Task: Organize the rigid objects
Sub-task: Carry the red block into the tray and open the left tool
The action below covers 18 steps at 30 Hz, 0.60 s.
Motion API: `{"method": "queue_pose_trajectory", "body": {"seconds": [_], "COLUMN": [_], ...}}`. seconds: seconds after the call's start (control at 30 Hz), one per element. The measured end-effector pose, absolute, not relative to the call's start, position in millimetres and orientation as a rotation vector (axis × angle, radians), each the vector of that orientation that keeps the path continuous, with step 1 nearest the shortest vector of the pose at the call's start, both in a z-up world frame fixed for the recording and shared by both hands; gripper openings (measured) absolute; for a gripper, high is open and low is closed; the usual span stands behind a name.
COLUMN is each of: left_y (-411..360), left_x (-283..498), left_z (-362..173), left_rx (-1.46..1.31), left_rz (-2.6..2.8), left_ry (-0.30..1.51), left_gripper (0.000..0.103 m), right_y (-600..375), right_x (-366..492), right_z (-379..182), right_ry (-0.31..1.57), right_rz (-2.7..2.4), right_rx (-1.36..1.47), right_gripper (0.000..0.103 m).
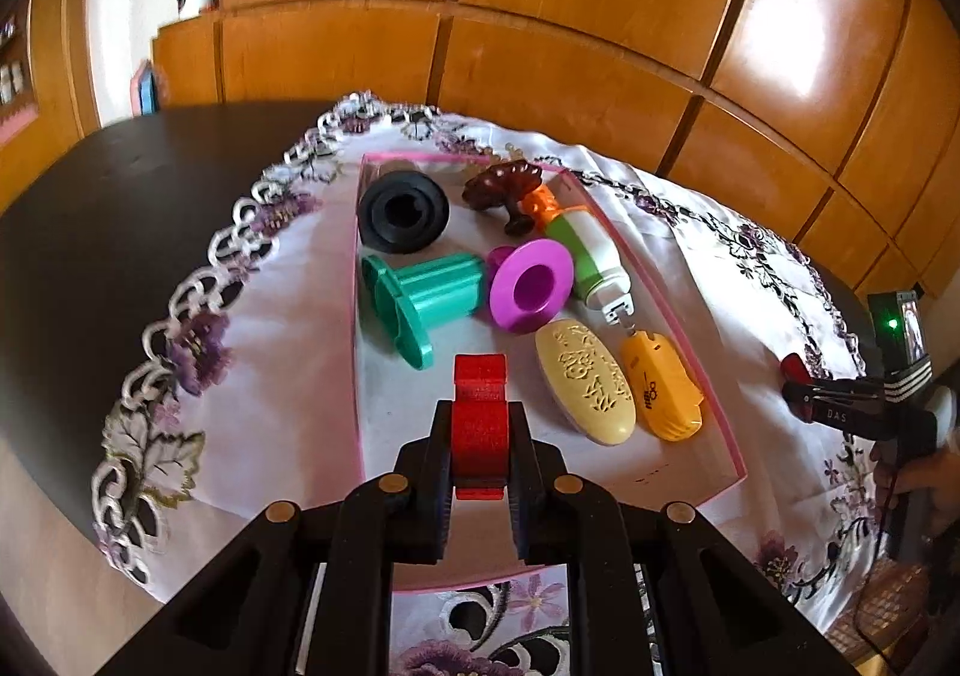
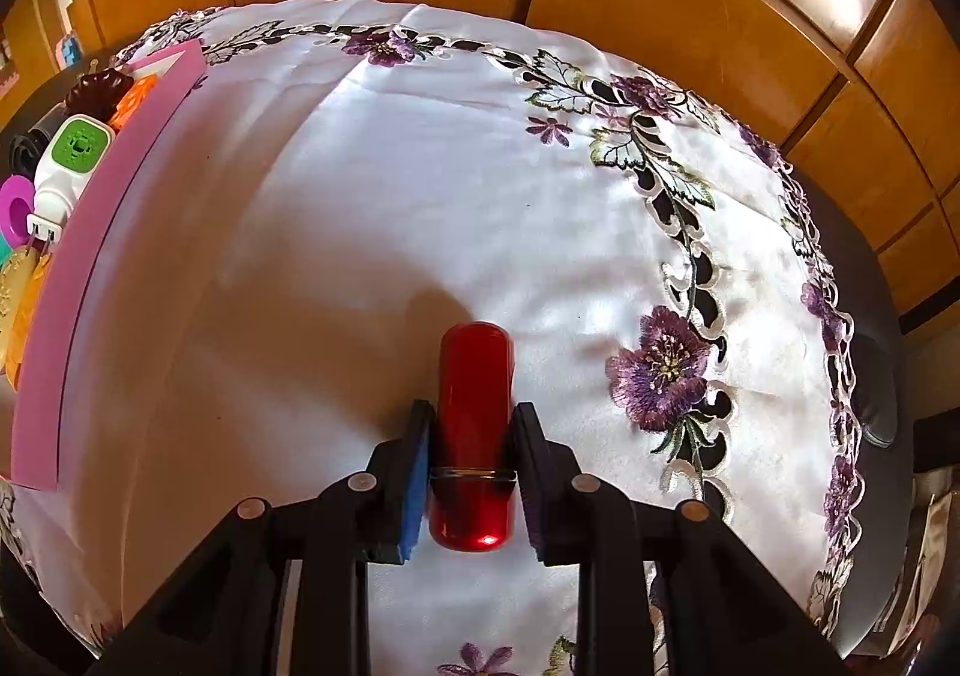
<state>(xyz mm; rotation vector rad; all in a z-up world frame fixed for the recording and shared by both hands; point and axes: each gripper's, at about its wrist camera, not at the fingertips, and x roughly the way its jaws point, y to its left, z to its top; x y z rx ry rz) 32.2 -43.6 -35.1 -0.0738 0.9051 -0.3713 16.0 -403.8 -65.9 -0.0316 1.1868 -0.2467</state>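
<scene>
7 objects lie in 1 pink tray [image 1: 660, 280]; 2 red pieces gripped.

Glossy orange-brown wooden cabinet doors [image 1: 600, 15] fill the back, catching bright glare from light. A dark table [image 1: 90, 208] sits beneath a white tablecloth [image 2: 420, 165] embroidered with purple flowers and cutwork edging. Far left, a pale wall [image 1: 120, 15] shows past the cabinets.

Red ribbed block [image 1: 480, 424] over pink tray [image 1: 678, 310]; glossy red cylinder [image 2: 476, 430] apart.
</scene>
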Motion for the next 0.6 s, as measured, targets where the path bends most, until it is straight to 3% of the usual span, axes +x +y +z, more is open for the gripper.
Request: {"method": "queue_pose_trajectory", "body": {"seconds": [0.37,0.6], "left_y": [-42.3,-54.7], "left_x": [58.3,76.6], "left_z": [-44.2,-48.8], "left_rx": [-0.164,-0.076], "left_rz": [-0.410,-0.387], "left_ry": [0.975,0.972], "left_gripper": [0.015,0.015], "right_y": [-403.5,-402.0], "right_x": [16.5,16.8], "right_z": [-66.0,-66.0], "right_ry": [1.188,1.189], "right_rz": [-0.245,-0.244], "right_rx": [-0.041,-0.050], "right_gripper": [0.026,0.026]}}
